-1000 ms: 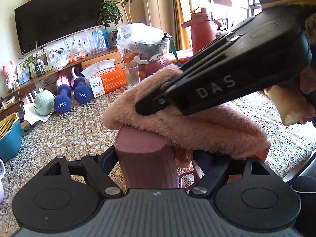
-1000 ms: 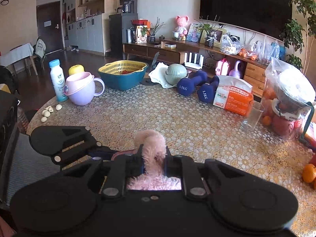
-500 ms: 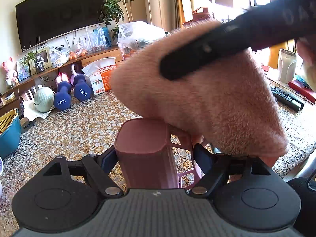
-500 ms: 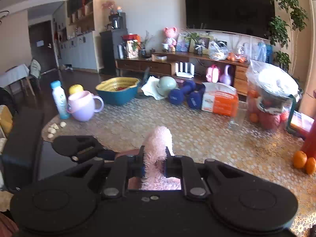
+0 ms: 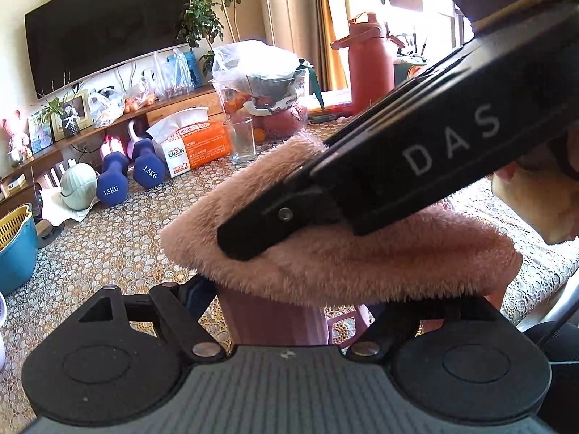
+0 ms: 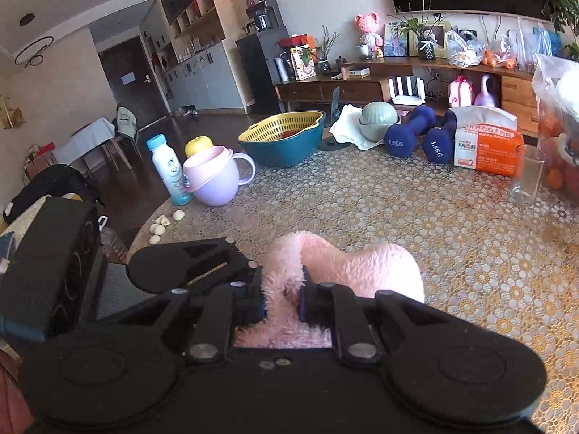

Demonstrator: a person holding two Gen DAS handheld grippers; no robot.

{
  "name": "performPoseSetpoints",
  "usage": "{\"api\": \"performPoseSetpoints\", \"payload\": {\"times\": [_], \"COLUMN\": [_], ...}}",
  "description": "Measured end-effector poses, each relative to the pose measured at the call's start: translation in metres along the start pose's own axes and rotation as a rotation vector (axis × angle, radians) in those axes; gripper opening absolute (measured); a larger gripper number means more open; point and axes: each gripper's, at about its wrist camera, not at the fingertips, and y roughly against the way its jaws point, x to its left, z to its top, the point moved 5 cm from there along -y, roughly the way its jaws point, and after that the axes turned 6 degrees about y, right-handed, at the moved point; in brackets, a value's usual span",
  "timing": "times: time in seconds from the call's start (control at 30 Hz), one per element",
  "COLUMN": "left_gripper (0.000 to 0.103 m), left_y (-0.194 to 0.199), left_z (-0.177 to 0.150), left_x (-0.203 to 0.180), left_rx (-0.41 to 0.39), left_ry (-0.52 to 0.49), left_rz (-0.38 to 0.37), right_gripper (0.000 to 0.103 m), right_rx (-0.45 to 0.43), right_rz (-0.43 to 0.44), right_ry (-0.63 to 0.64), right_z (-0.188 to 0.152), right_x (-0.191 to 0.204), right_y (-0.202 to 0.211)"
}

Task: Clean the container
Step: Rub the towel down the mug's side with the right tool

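A dusty-pink plastic container (image 5: pixel 275 322) stands upright on the table, and my left gripper (image 5: pixel 286 311) is shut on it, one finger on each side. A fluffy pink cloth (image 5: pixel 362 264) lies over the container's top and hides its opening. My right gripper (image 6: pixel 282 289) is shut on a fold of that cloth (image 6: pixel 362 271). In the left wrist view the right gripper (image 5: pixel 253 231) reaches in from the upper right and presses on the cloth. The left gripper (image 6: pixel 188 267) shows just left of the cloth in the right wrist view. A hand (image 5: pixel 535 202) holds the right gripper.
On the lace tablecloth (image 6: pixel 398 202) stand an empty glass (image 6: pixel 526 177), an orange tissue box (image 6: pixel 485 144), two blue dumbbells (image 6: pixel 409 135), a blue-and-yellow basket (image 6: pixel 286 137), a lilac mug (image 6: pixel 213 177) and a bottle (image 6: pixel 168 166). Garlic cloves (image 6: pixel 161 224) lie near the edge. A red flask (image 5: pixel 369 68) stands behind.
Half a second ago the right gripper had lifted the cloth up off the container. It has come back down and the cloth lies on the container's top again. The left gripper has not moved.
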Motion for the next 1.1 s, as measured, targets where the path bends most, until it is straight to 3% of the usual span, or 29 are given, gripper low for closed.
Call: {"api": "performPoseSetpoints", "payload": {"times": [0.23,0.5,0.57,0.7,0.9,1.1], "left_gripper": [0.082,0.082,0.082,0.082,0.082,0.083], "left_y": [-0.003,-0.003,-0.003,-0.005,-0.005,-0.007], "left_z": [-0.001,-0.001,-0.001,-0.001,-0.001,0.0], "left_x": [0.003,0.002,0.001,0.0,0.0,0.0], "left_rx": [-0.003,-0.008,-0.009,-0.012,-0.019,-0.02], "left_ry": [0.005,0.004,0.004,0.003,0.002,-0.003], "left_rz": [-0.004,-0.006,-0.007,-0.006,-0.009,-0.01], "right_gripper": [0.014,0.014,0.015,0.015,0.016,0.016], "right_rx": [0.006,-0.001,0.001,0.004,-0.041,0.074], "right_rz": [-0.165,-0.255,-0.188,-0.157,0.045,-0.018], "right_ry": [0.085,-0.065,-0.11,-0.129,-0.428,-0.372], "right_z": [0.0,-0.016,-0.021,-0.025,-0.046,-0.069], "right_x": [-0.006,-0.046,-0.048,-0.05,-0.087,-0.084], "right_y": [0.004,0.008,0.003,-0.001,-0.008,-0.025]}}
